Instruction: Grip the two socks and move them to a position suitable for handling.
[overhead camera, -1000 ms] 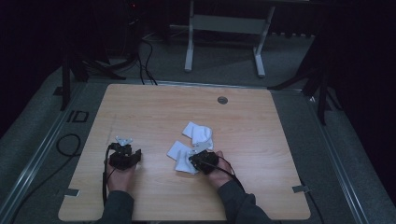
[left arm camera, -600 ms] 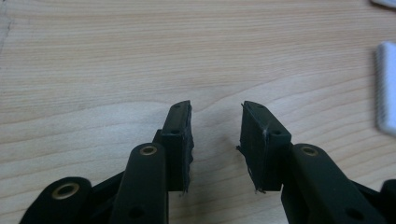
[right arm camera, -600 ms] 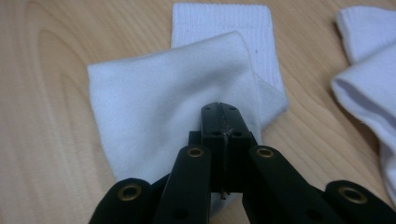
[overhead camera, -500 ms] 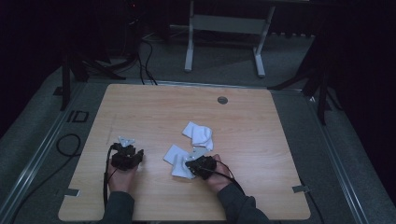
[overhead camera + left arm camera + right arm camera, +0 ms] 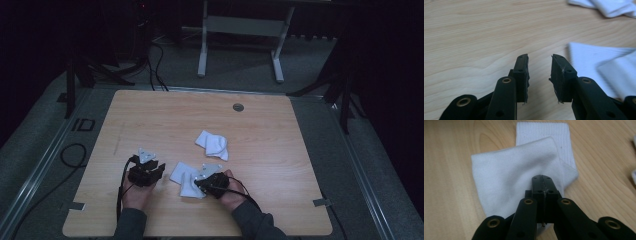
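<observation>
Right gripper view: right gripper (image 5: 544, 185) clenched on the folded white ribbed cotton sock (image 5: 519, 167), lying near the table's front edge. Left gripper (image 5: 539, 75), jaws apart w/ nothing between, has just been closing. Likely mid-fold; next, left pins the sock's edge. Second white sock (image 5: 212, 144) lies farther back.

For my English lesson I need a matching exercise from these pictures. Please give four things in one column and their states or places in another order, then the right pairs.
Things:
1. left gripper
2. right gripper
3. folded sock
4. round grey cap

States or places:
A. lies alone in the middle of the table
B. shut on the near sock
C. jaws apart over bare wood
D. set in the tabletop near the far edge

Pairs: 1-C, 2-B, 3-A, 4-D
</observation>
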Demonstrator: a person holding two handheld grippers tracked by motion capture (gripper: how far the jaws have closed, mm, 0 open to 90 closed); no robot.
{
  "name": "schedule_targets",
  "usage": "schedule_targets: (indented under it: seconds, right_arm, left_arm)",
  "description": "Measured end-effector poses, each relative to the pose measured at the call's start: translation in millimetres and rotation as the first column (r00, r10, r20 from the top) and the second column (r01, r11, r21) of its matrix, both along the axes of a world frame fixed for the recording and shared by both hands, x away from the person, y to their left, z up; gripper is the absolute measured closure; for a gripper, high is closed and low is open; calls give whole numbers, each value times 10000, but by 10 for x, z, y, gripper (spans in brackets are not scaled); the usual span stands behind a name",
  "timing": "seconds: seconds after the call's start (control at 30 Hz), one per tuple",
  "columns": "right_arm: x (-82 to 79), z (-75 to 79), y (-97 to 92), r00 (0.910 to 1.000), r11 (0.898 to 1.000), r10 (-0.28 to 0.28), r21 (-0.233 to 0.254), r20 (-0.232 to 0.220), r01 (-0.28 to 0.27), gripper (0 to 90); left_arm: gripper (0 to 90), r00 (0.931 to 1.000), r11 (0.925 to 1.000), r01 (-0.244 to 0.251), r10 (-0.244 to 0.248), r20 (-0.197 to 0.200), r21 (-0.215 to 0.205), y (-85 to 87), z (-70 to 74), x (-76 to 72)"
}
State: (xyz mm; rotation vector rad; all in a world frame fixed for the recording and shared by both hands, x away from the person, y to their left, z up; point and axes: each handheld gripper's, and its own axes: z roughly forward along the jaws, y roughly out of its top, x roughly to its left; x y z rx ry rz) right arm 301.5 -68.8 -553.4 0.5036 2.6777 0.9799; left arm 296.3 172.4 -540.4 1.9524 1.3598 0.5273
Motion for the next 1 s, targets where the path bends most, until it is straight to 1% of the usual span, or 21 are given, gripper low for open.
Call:
schedule_targets:
  seconds: [0.07,0.17,0.33,0.5,0.57,0.6,0.77,0.8,0.87,1.0]
  right_arm:
    - [-15,1,9,10000,10000,94,-11,6,-94,900]
    - [-30,0,22,9999,9999,156,3,-28,-156,900]
    - [-40,1,39,9996,9996,266,-32,14,-266,900]
    - [-64,0,61,9992,9992,395,-15,-15,-395,900]
    - [-74,-2,71,9990,9990,457,16,1,-457,900]
    - [-76,-3,73,9988,9988,480,13,3,-480,900]
    - [-80,-3,76,9984,9984,562,9,5,-562,900]
    - [-82,-3,77,9983,9983,574,20,-7,-574,900]
    - [-79,-4,76,9978,9978,656,15,28,-656,900]
    - [-76,-5,70,9978,9978,659,40,13,-659,900]
  left_arm:
    - [679,9998,9998,219,-219,43,-42,-41,13,-7]
    - [695,9982,9982,599,-599,4,-100,-122,22,-12]
    - [717,9934,9935,1140,-1141,-137,-64,-255,2,-23]
    - [734,9890,9891,1470,-1470,-149,-27,-351,-34,-36]
    - [739,9880,9881,1537,-1537,-172,-24,-378,-47,-40]
    - [742,9869,9871,1603,-1601,-210,59,-394,-54,-40]
    - [753,9854,9852,1699,-1695,-185,216,-427,-69,-50]
    - [754,9855,9853,1692,-1687,-204,246,-432,-77,-54]
    - [758,9864,9855,1628,-1616,-290,469,-437,-92,-63]
    - [763,9873,9858,1576,-1560,-308,582,-422,-82,-100]
